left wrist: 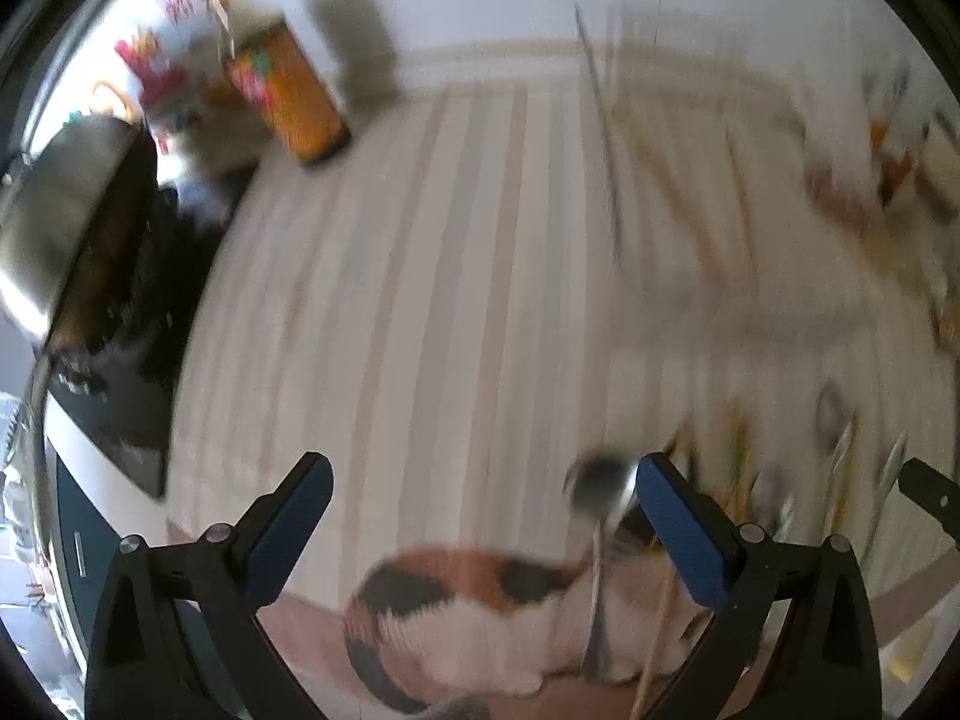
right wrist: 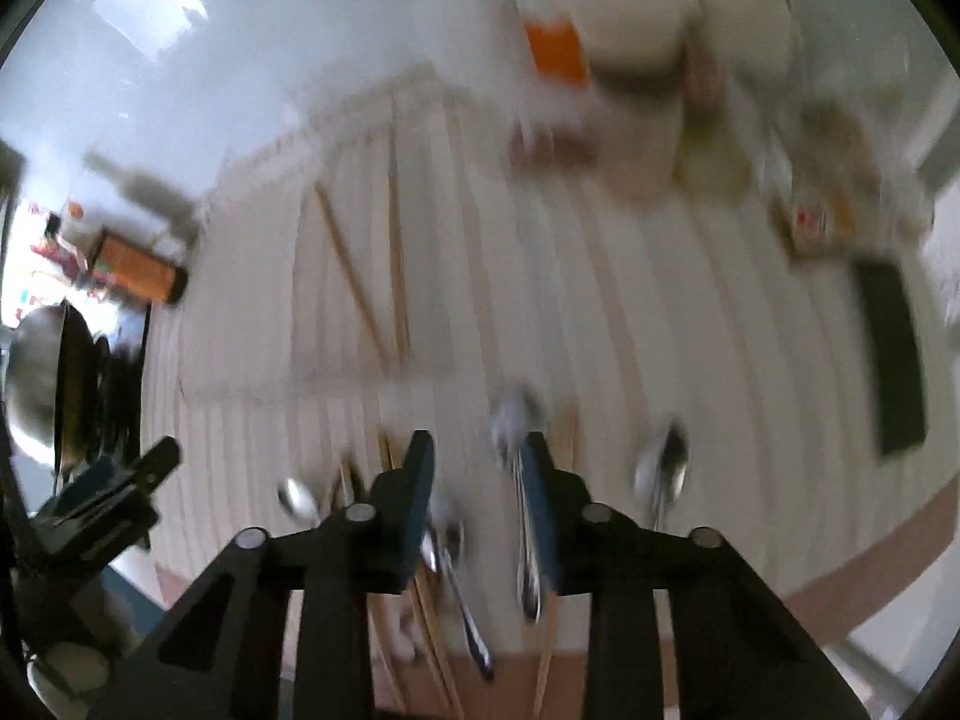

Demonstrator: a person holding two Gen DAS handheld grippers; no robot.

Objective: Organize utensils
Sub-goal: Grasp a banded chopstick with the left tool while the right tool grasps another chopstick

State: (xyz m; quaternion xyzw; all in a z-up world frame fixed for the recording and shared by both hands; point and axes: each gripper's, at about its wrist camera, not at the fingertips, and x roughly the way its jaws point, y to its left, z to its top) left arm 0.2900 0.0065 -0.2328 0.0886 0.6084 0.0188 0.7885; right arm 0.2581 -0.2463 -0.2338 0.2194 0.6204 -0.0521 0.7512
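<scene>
Both views are motion-blurred. My left gripper (left wrist: 483, 483) is open wide above the striped cloth (left wrist: 450, 276); a metal spoon (left wrist: 600, 516) lies just inside its right finger (left wrist: 678, 516). More spoons and chopsticks (left wrist: 840, 456) lie to its right. My right gripper (right wrist: 477, 456) is open over a pile of spoons (right wrist: 528, 504) and chopsticks (right wrist: 432, 618); one spoon runs along its right finger (right wrist: 543, 498). Another spoon (right wrist: 663, 468) lies to the right. Two chopsticks (right wrist: 393, 258) lie farther back on a clear sheet.
A calico cat (left wrist: 480, 606) lies at the table's near edge under the left gripper. An orange canister (left wrist: 288, 90) and a steel bowl (left wrist: 66, 210) stand at the left. Cups and boxes (right wrist: 648, 42) crowd the back right. A black phone (right wrist: 891, 354) lies at the right.
</scene>
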